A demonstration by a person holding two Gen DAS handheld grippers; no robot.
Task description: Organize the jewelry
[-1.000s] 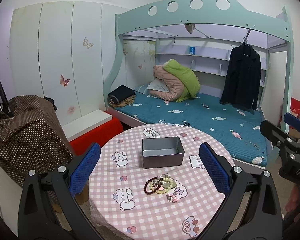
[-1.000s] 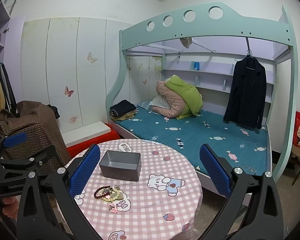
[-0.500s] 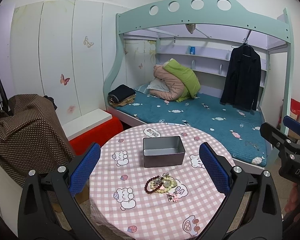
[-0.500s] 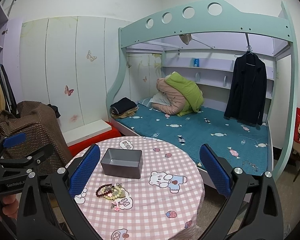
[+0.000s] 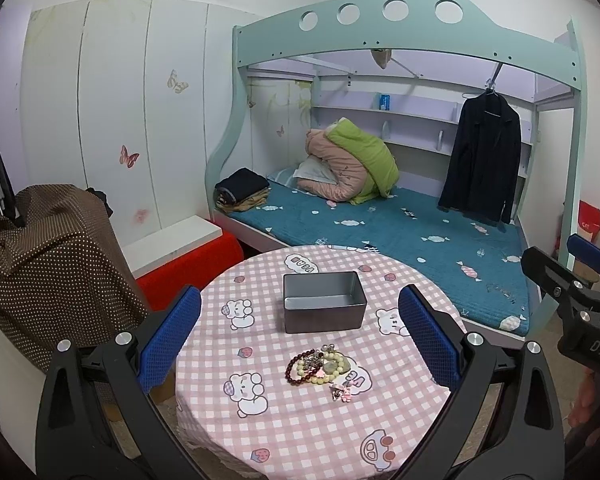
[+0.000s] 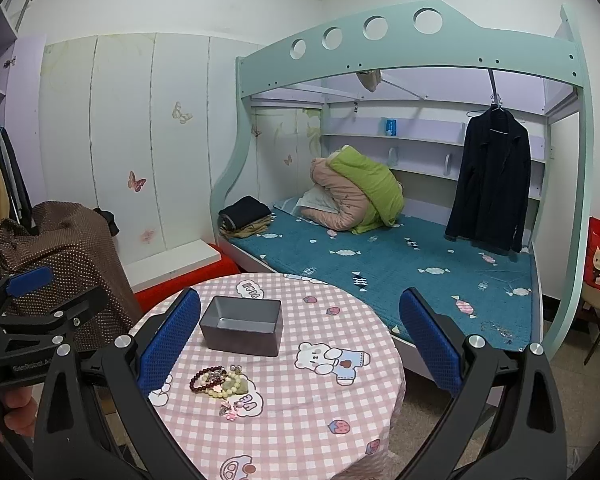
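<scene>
A round table covered by a pink-and-white checked cloth with cartoon prints (image 5: pixel 300 420) carries a grey rectangular metal tin (image 5: pixel 324 302) near its far edge. Nearer the middle lies a heap of beaded bracelets (image 5: pixel 318 365), a small pink charm (image 5: pixel 342 392) just beside it.

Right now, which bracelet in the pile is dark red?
The dark red bracelet, at the pile's left edge in both views. The bead bracelet beside it is pale yellow-green, and the charm is pink.

Beaded bracelets (image 5: pixel 320 365) lie heaped just before the empty grey tin (image 5: pixel 324 302).
</scene>
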